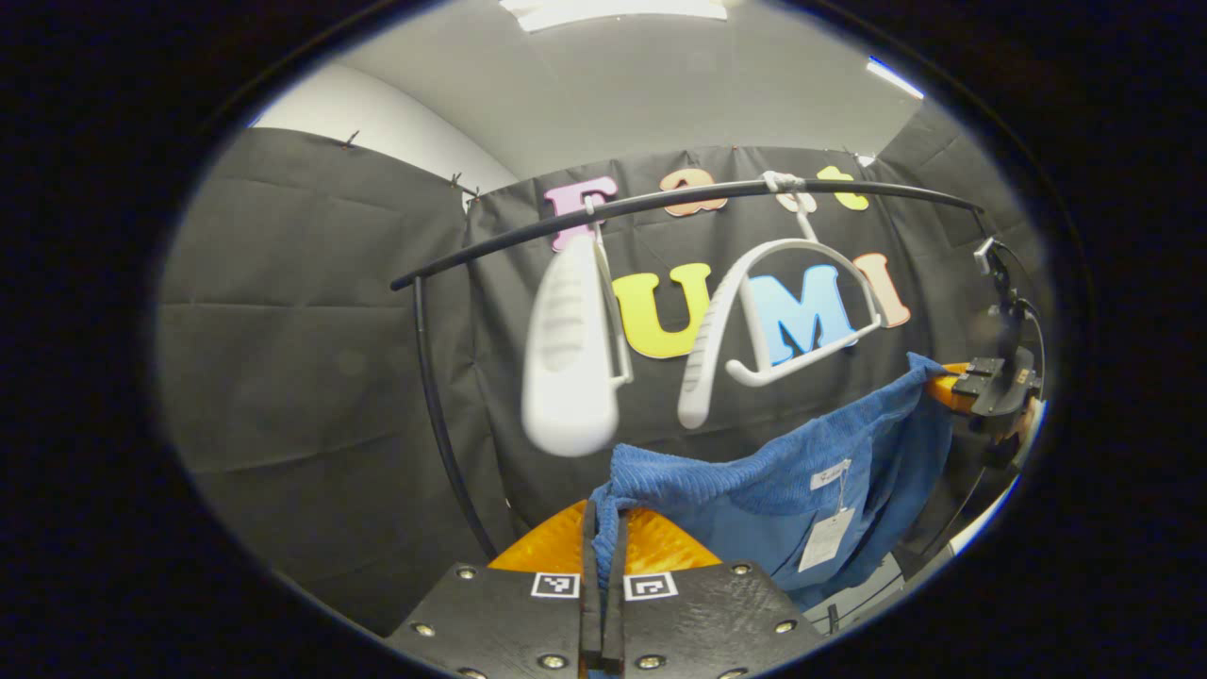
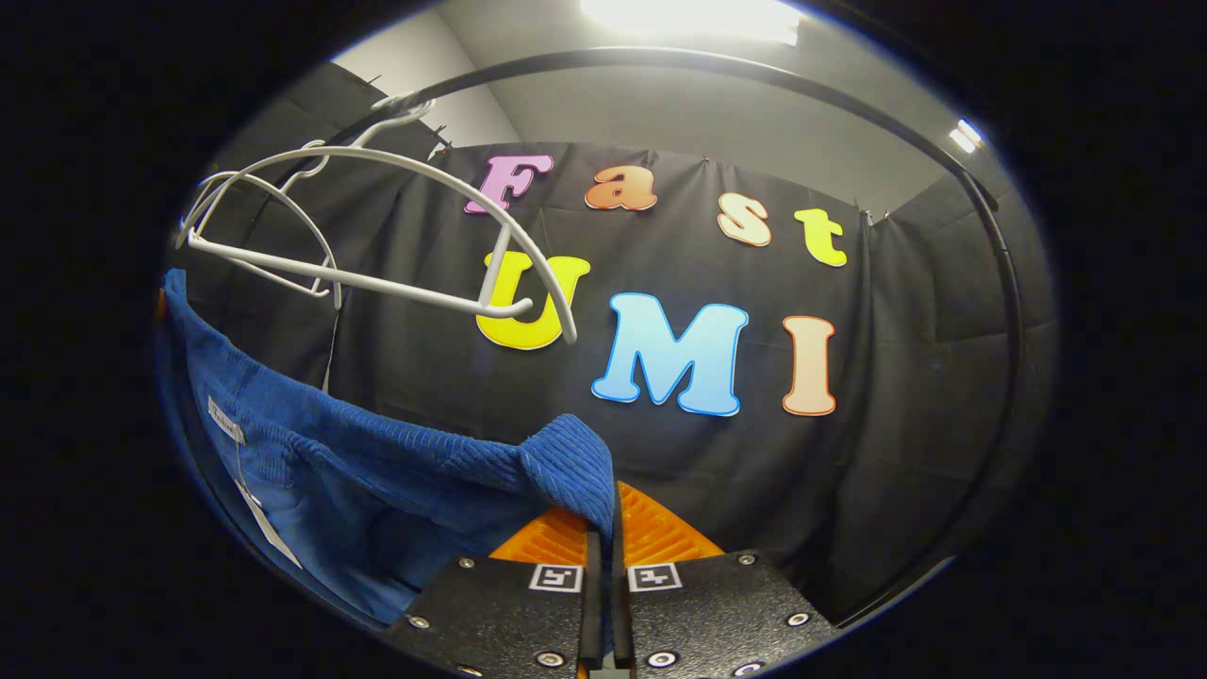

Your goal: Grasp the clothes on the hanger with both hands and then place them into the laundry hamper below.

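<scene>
Below the black rail [image 1: 660,203], a blue garment [image 1: 754,490] stretches between both tongs: the left gripper [image 1: 603,528] pinches one corner, the right gripper [image 2: 603,542] clamps the other, with two bare white hangers [image 1: 783,321] dangling just above them.

Right gripper [image 2: 603,538] clamping blue garment [image 2: 396,462]

Illegible print on the garment's tags [image 1: 827,538] (too small)
</scene>
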Motion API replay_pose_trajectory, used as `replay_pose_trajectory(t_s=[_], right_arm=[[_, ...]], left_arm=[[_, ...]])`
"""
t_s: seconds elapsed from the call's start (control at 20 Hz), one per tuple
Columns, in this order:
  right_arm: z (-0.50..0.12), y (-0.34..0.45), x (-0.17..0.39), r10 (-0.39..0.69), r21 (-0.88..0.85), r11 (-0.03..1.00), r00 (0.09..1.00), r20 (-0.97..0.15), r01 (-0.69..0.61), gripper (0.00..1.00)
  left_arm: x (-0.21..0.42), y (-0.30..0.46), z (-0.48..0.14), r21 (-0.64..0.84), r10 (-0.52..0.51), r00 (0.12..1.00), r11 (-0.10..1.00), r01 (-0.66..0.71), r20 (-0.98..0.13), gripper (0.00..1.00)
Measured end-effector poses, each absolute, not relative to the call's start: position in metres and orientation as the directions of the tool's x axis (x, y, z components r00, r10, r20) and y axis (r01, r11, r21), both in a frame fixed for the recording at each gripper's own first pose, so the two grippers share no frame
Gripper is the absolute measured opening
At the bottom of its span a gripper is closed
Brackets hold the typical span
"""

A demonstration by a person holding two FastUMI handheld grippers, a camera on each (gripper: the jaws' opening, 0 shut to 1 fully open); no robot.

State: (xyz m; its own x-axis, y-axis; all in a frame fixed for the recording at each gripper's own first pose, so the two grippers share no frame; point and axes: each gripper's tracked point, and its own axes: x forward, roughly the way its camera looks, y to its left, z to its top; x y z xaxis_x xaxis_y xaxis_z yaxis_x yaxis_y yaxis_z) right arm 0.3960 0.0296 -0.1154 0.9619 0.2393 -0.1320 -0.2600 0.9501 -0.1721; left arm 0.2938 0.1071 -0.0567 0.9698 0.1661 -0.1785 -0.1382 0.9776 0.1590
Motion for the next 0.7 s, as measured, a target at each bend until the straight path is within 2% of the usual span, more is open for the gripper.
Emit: replay_pose_trajectory(t_s=[0.7], right_arm=[[-0.051,0.045,0.246,0.206,-0.103,0.971,0.974,-0.096,-0.216,0.04]], left_arm=[[0.296,0.075,-0.028,0.03,-0.045,0.992,0.998,0.048,-0.118,0.01]])
